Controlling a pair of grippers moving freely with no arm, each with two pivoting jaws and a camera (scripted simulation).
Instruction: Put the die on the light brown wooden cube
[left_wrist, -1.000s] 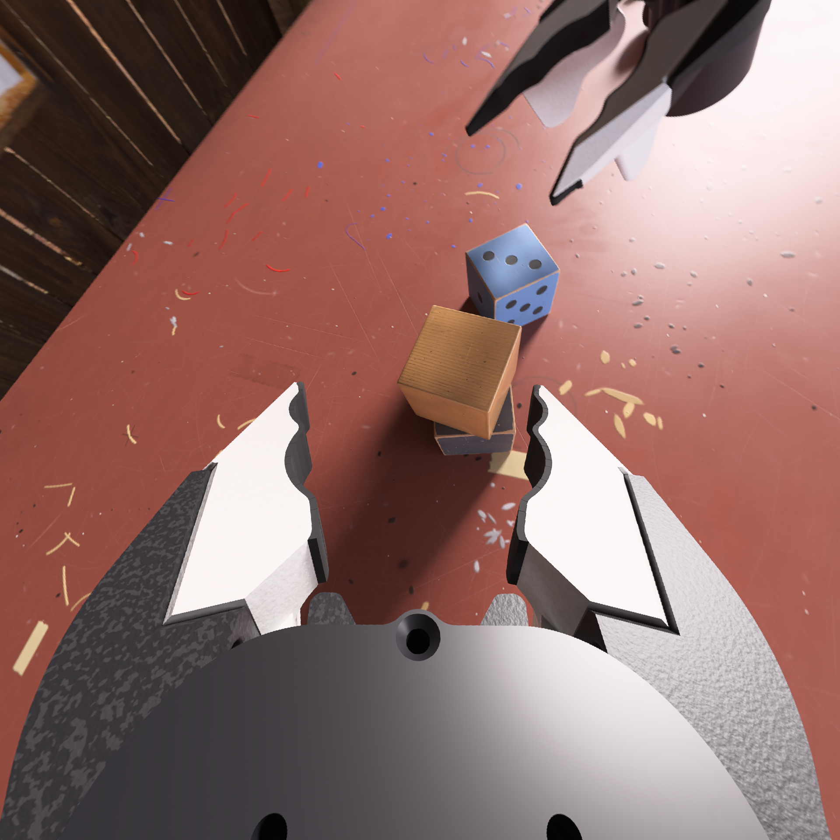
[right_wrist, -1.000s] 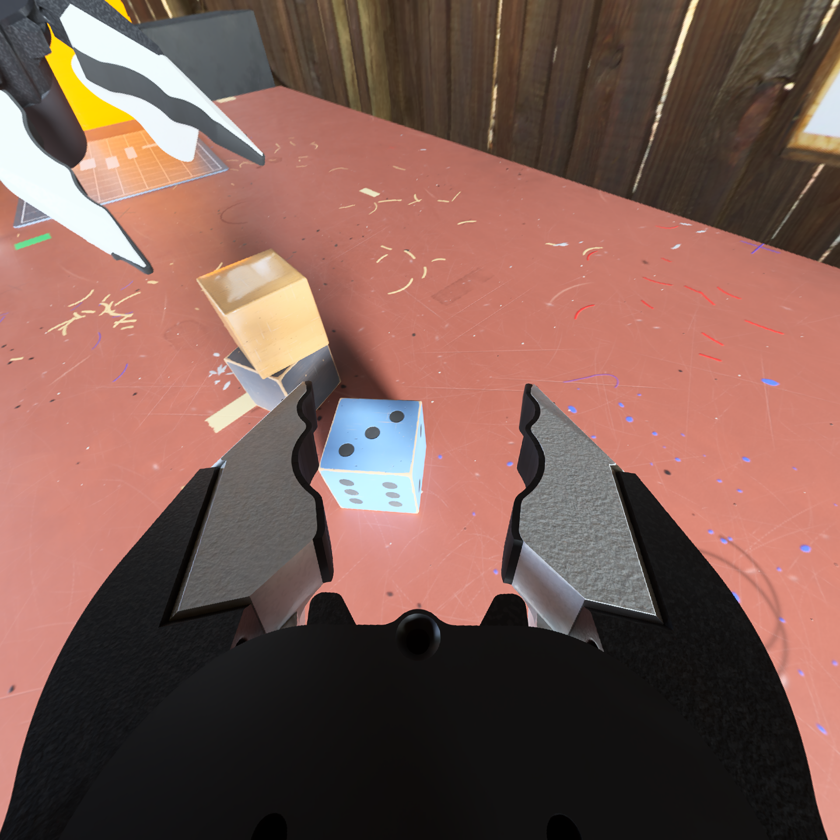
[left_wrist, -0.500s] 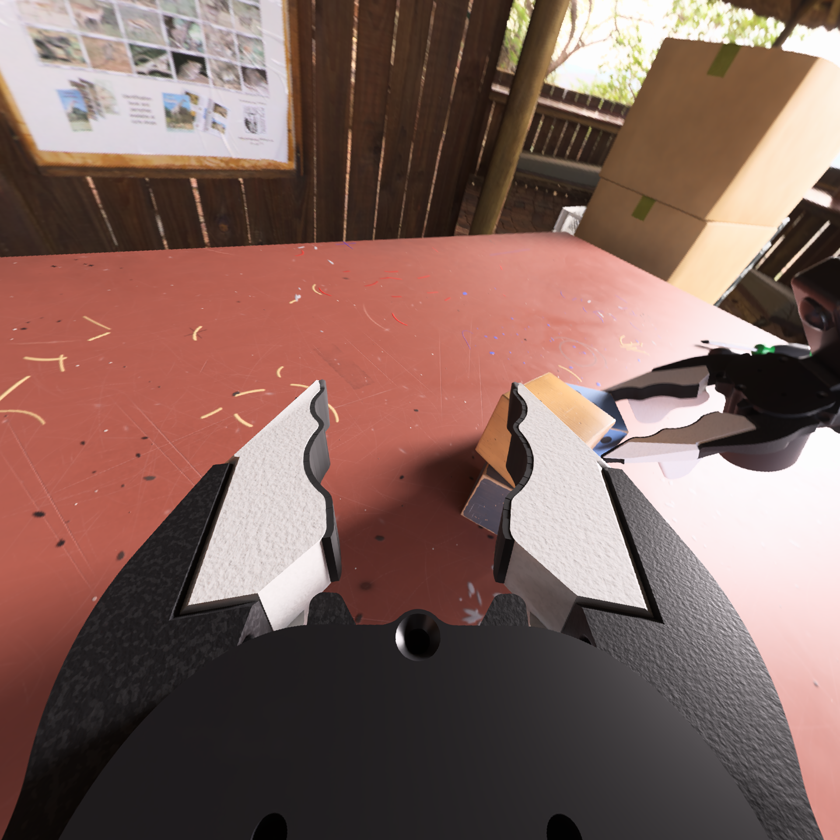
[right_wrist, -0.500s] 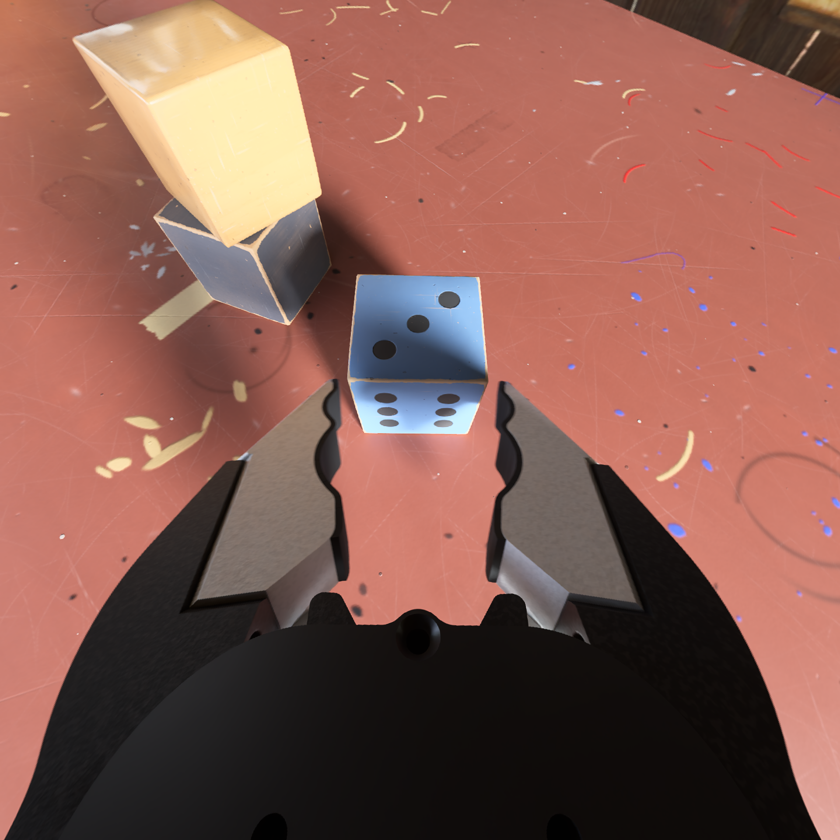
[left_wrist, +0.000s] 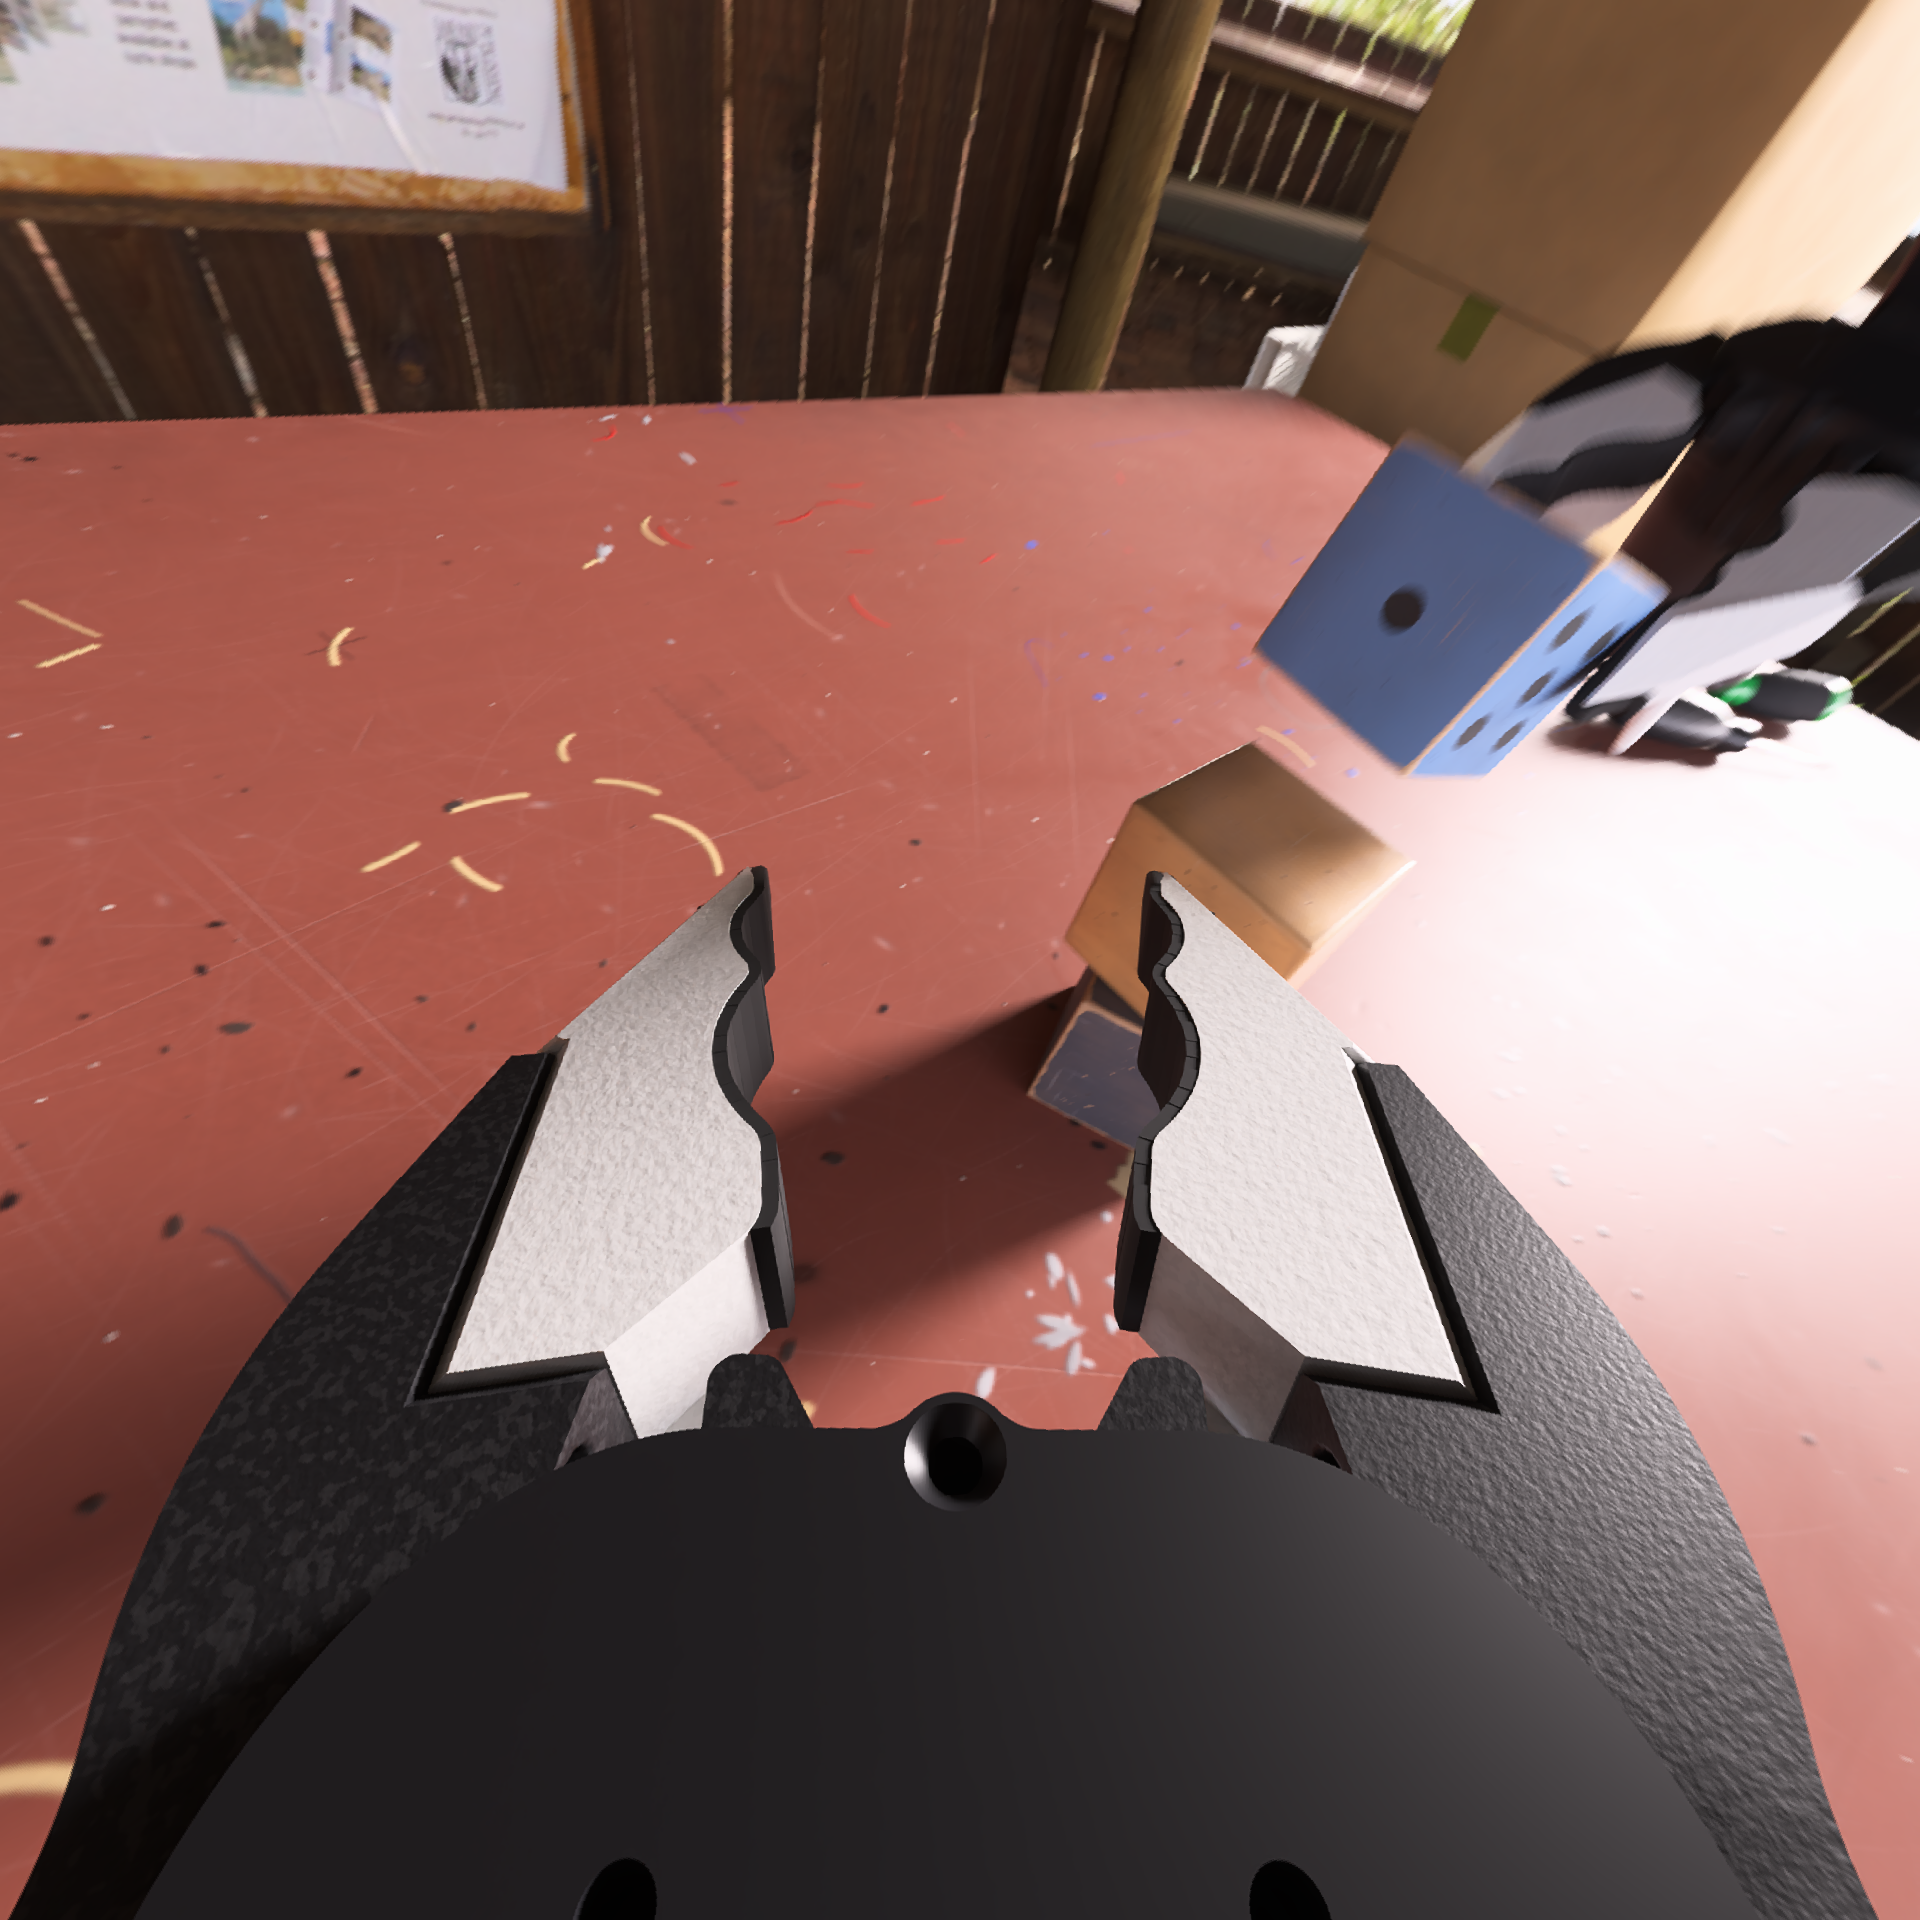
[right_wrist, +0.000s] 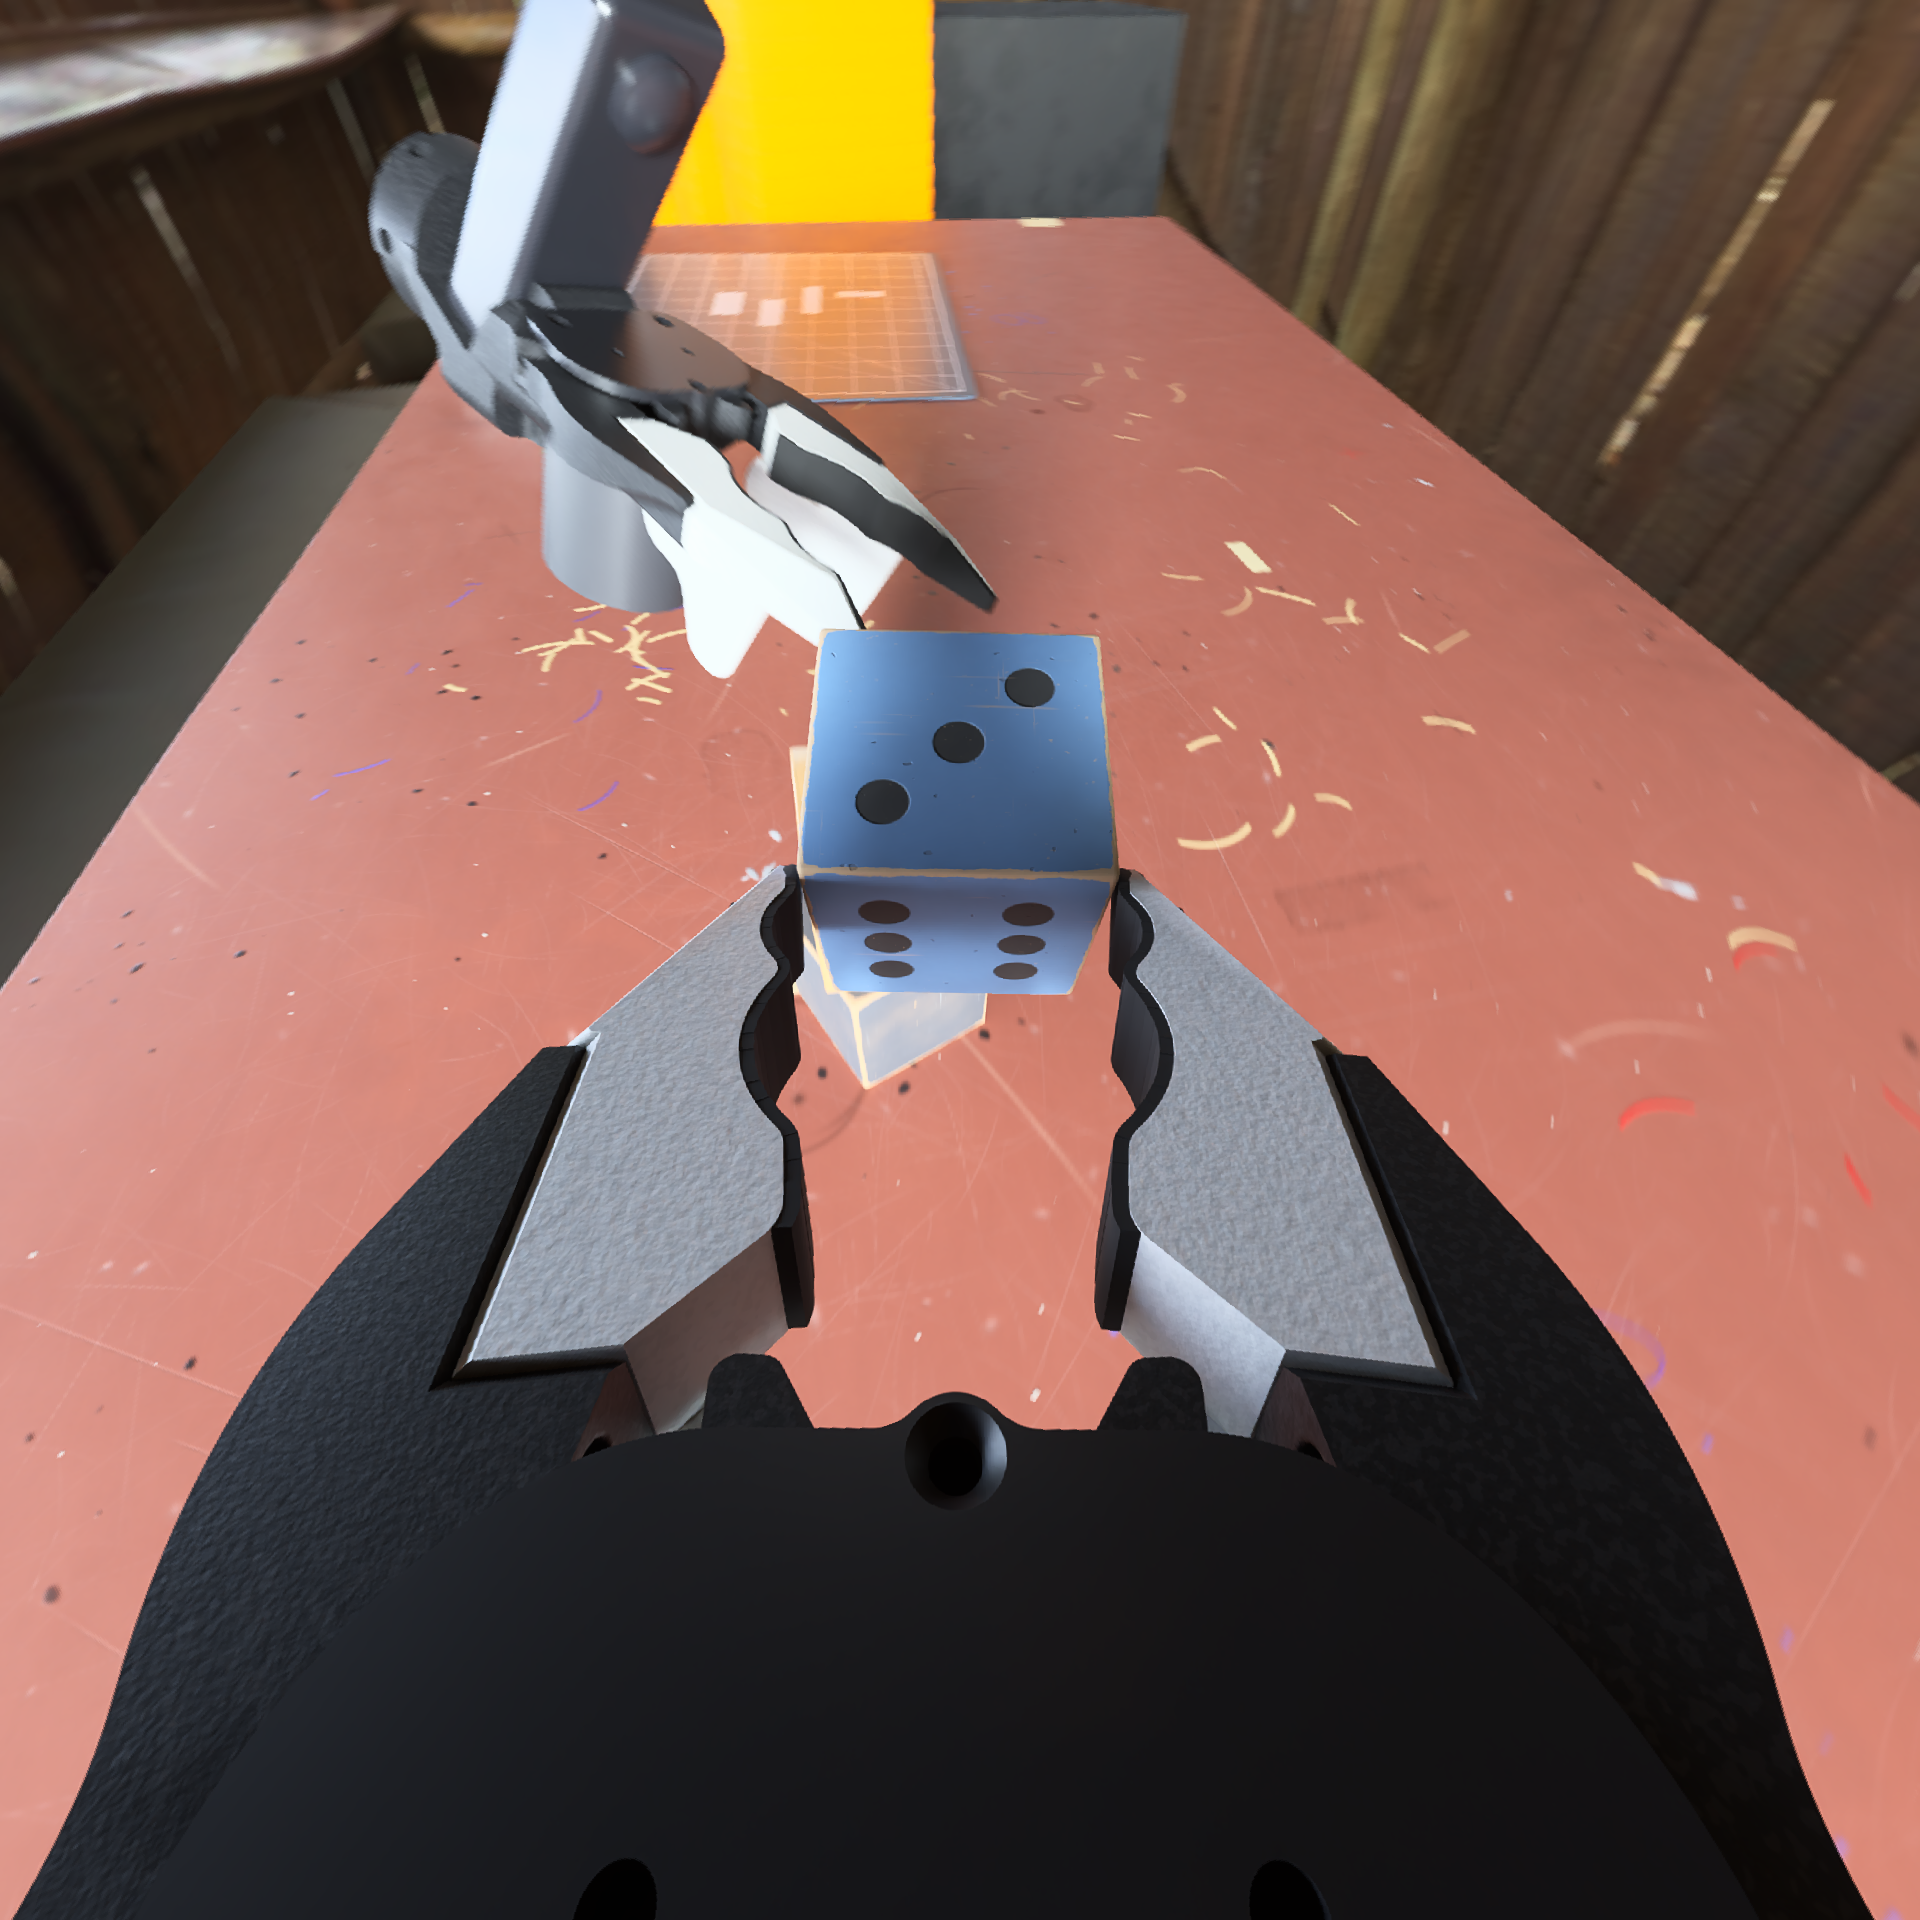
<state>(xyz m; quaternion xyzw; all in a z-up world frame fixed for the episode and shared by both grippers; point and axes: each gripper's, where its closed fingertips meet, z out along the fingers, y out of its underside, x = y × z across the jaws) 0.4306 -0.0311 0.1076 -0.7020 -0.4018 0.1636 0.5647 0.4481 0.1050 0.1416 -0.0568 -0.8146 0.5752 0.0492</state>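
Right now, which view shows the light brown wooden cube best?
The left wrist view. There the light brown wooden cube shows its top and a side, sitting tilted on a dark block, only partly behind the left tongs. In the right wrist view the held die hides it almost entirely.

Die and right gripper motion-blurred in left wrist view; gripper cut by right edge. Cube partly hidden behind left gripper's finger; dark block beneath mostly covered. Poster cropped at top edge. In right wrist view, cube almost wholly hidden behind die; only corner of block showing below. Left gripper blurred. Mat markings too small to make out.
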